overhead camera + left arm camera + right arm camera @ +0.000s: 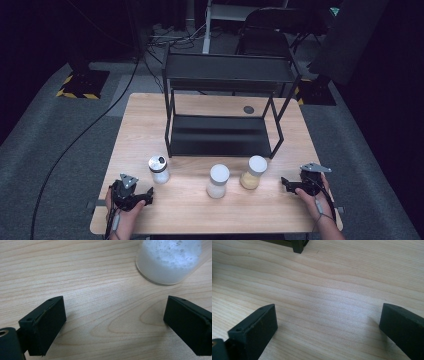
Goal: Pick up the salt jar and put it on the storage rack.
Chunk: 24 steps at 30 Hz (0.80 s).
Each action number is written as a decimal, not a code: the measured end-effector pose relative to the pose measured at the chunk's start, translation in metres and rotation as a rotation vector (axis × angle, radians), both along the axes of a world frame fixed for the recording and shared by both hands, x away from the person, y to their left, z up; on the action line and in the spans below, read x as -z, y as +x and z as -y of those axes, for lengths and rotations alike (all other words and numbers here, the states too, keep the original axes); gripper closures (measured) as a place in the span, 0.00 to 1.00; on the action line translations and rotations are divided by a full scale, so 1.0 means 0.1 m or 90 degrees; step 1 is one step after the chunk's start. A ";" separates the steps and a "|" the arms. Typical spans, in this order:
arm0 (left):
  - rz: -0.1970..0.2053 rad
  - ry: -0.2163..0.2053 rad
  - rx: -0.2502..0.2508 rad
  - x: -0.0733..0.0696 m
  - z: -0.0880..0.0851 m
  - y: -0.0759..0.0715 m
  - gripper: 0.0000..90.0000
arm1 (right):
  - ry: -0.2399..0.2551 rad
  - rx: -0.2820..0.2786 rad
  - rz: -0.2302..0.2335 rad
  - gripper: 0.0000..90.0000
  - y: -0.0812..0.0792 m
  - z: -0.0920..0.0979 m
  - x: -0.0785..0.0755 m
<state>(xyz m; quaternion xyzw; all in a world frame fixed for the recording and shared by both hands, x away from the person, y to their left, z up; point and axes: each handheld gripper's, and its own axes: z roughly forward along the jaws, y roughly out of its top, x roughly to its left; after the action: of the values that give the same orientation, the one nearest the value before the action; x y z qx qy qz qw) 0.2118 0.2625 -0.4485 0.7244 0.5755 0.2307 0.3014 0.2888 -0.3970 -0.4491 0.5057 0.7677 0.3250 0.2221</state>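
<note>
Three jars stand in a row on the wooden table in front of a black two-tier rack. The left jar has a shiny metal lid. The middle jar holds white powder under a white lid. The right jar holds yellowish powder. My left gripper rests at the front left, open, with bare wood between its jaws; a jar of white grains stands just ahead of it. My right gripper rests at the front right, open over bare wood, near the rack's foot.
A small dark round spot lies on the table behind the rack's lower shelf. Cables run over the grey carpet at the left. A chair and stands sit in the dark beyond the table. Bare wood lies between the jars and the front edge.
</note>
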 end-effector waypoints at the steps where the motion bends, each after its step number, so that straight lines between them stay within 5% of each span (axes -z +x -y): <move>1: 0.004 -0.001 0.001 0.00 0.00 -0.01 0.06 | 0.000 0.000 0.000 0.01 0.00 0.00 0.00; 24: 0.099 -0.033 0.047 -0.36 0.01 -0.27 0.06 | -0.001 -0.008 -0.002 0.00 0.04 0.00 0.00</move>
<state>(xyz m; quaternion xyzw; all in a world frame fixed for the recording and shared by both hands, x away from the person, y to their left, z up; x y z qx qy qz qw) 0.1853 0.2619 -0.4127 0.7170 0.5290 0.2600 0.3721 0.2927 -0.3969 -0.4488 0.5015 0.7713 0.3249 0.2191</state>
